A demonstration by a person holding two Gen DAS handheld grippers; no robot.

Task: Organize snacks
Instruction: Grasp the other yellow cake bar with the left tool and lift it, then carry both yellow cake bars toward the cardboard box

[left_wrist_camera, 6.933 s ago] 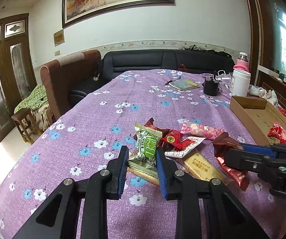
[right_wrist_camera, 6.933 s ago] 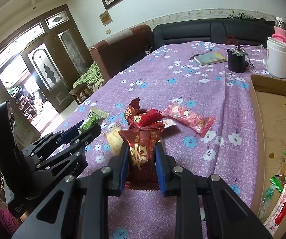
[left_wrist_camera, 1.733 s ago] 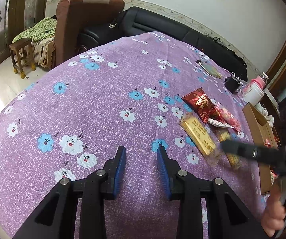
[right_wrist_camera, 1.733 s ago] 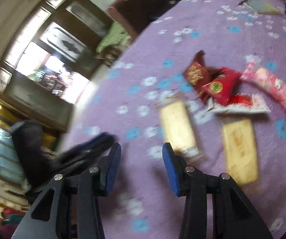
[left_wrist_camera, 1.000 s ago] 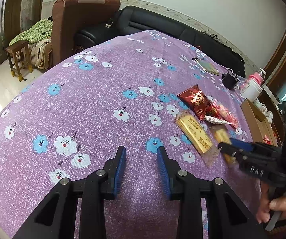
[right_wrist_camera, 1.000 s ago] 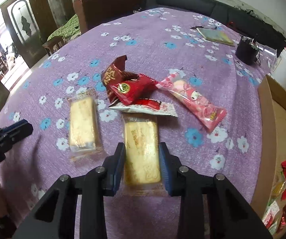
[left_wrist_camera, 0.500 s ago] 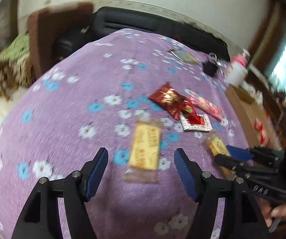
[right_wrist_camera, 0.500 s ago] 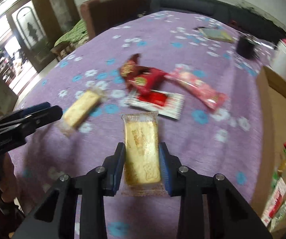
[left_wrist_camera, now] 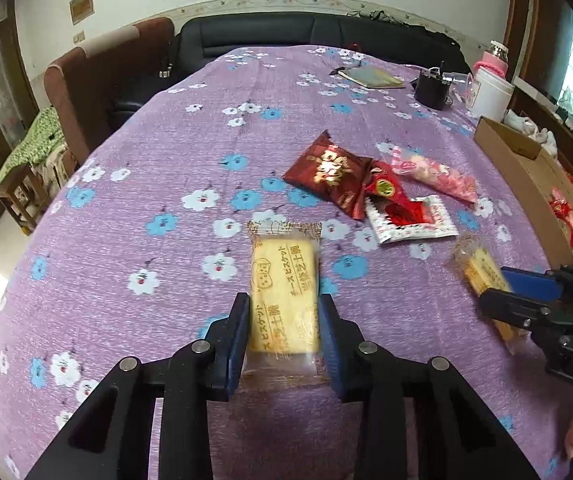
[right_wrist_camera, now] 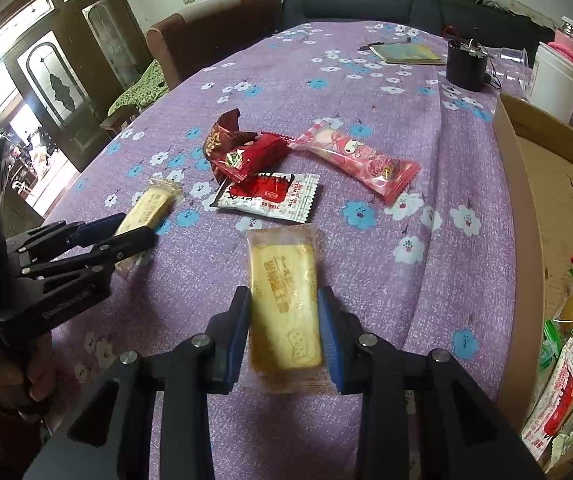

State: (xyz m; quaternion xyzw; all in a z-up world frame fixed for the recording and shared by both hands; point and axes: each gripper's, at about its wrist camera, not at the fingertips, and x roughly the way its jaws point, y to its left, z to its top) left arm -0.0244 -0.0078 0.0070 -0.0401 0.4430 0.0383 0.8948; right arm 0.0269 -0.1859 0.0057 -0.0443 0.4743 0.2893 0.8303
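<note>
Snacks: two yellow cheese-biscuit bars in clear plastic wrappers, one per gripper. My left gripper (left_wrist_camera: 284,330) is closing its jaws, blue pads against the sides of one biscuit bar (left_wrist_camera: 284,292), bottom centre of the left view. My right gripper (right_wrist_camera: 284,330) is clenched on the second biscuit bar (right_wrist_camera: 284,308), bottom centre of the right view. Both bars sit low over the purple flowered tablecloth (left_wrist_camera: 146,168); can't tell if either has fully lifted off.

Loose pile mid-frame: dark red foil packet (left_wrist_camera: 326,170), small red packet (right_wrist_camera: 252,156), white-and-red sachet (right_wrist_camera: 270,196), long pink wrapped candy (right_wrist_camera: 356,160). Brown cardboard box (right_wrist_camera: 520,240) at right edge of the right view, with sorted packets inside its lower corner.

Step in hand, my read: carry both bars to the box. To do it well I should confirm the left squeeze is firm before lifting, since the wrapper looks slippery. Grip the bar body, not the crimped film. Lift clear of the box wall, then release inside beside the others.
</note>
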